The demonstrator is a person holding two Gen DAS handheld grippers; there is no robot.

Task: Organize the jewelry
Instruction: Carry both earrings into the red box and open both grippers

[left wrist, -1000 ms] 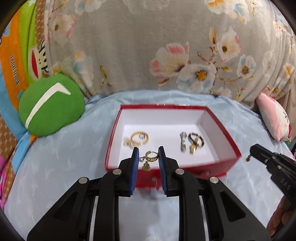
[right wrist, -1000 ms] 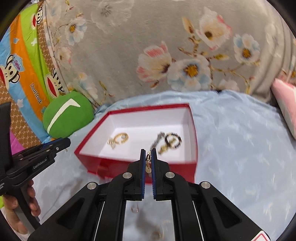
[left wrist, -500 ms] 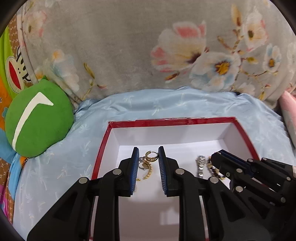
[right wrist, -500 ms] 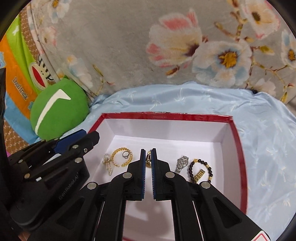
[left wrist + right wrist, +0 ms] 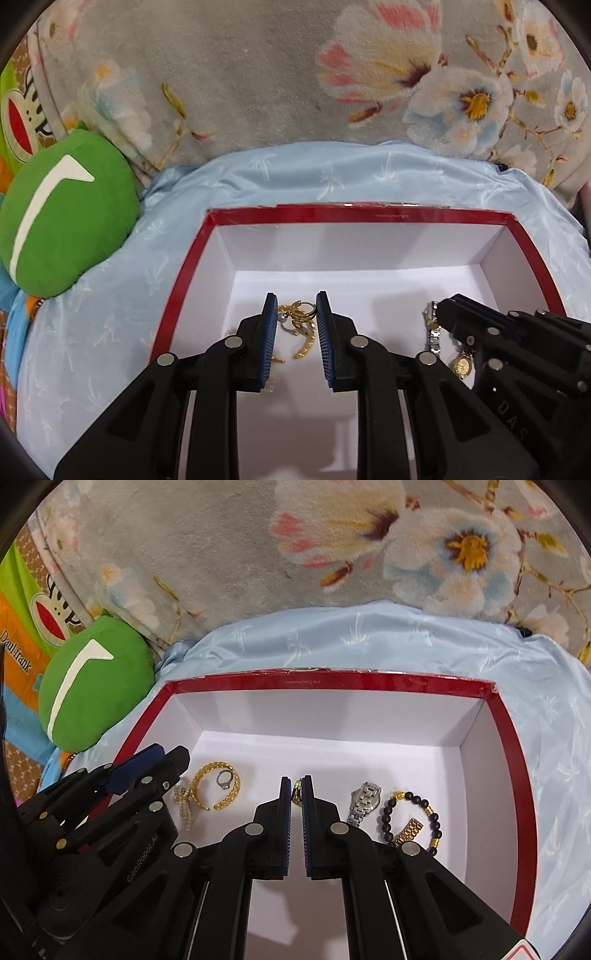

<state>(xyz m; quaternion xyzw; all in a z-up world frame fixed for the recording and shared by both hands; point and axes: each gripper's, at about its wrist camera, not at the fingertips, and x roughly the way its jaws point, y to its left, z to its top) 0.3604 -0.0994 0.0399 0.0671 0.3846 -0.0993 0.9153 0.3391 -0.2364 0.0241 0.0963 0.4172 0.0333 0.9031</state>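
Because both tools are poised over the open red box (image 5: 511,734) that sits on the pale blue bed cover (image 5: 388,638), each seems to be carrying a small piece in to join the jewelry already lying there. Furthest left, outside the box, a green cushion (image 5: 66,218) leans against the flowered blanket (image 5: 258,74) and plays no part. Inside, at the left, the left tool (image 5: 296,301) holds a small gold hoop earring (image 5: 304,309) between its blue pads, which stand only slightly apart, about the hoop's own width. It hangs above the gold open bangle (image 5: 218,782) with a silver ring (image 5: 224,778) resting inside it and a pale beaded piece (image 5: 183,803) beside; like is probably being laid with like. In the middle, the right tool (image 5: 296,781) is pressed together on a small gold charm (image 5: 296,792), over bare white floor, likely a free spot. To the right lie a silver watch (image 5: 364,801), a dark beaded bracelet (image 5: 410,818) and a gold link piece (image 5: 409,830), grouped close together.
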